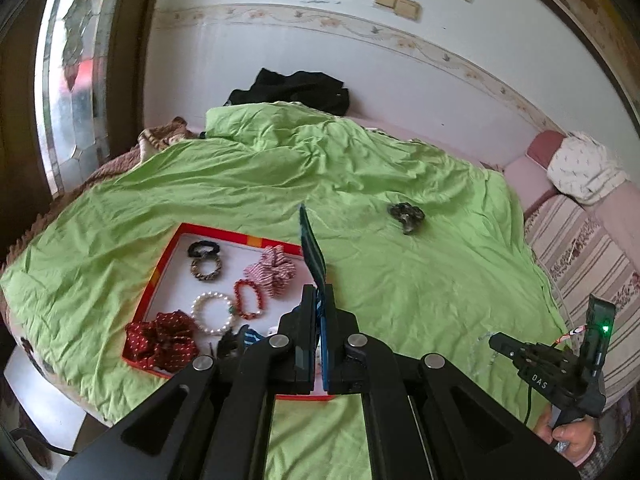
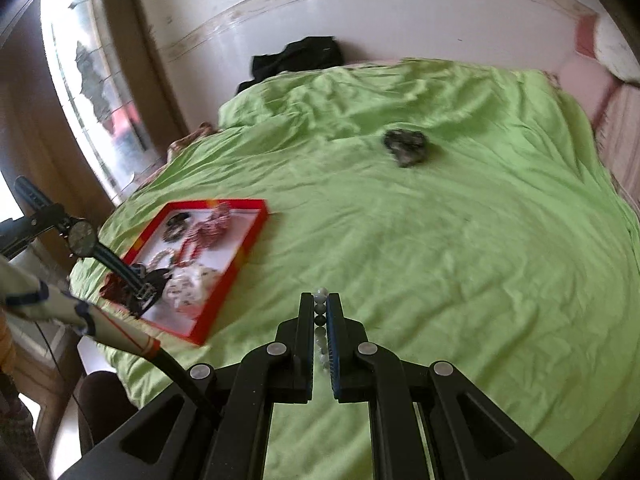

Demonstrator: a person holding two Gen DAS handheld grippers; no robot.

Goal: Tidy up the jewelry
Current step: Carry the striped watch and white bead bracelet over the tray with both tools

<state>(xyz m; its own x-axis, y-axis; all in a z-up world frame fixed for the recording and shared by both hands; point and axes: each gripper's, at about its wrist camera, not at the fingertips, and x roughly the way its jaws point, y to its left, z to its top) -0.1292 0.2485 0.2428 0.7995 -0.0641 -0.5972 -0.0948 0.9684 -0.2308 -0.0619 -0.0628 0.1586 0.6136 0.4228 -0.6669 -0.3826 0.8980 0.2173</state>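
Note:
My left gripper (image 1: pixel 319 292) is shut on the dark teal strap of a wristwatch (image 1: pixel 312 248), which sticks up past the fingertips. In the right wrist view the watch (image 2: pixel 82 238) hangs over the near left end of the red tray (image 2: pixel 256 236). The tray (image 1: pixel 224 235) lies on the green sheet and holds several scrunchies, a pearl bracelet (image 1: pixel 212 314) and a red bead bracelet (image 1: pixel 248 299). My right gripper (image 2: pixel 320 300) is shut on a string of white and black beads (image 2: pixel 321 295). A dark scrunchie (image 1: pixel 406 216) (image 2: pixel 406 146) lies alone on the sheet further off.
The green sheet (image 2: pixel 440 260) covers a bed against a white wall. A black garment (image 1: pixel 296 88) lies at the bed's far edge and a white pillow (image 1: pixel 580 168) at the right. A window stands at the left. A person's hand (image 1: pixel 568 436) grips the right tool's handle.

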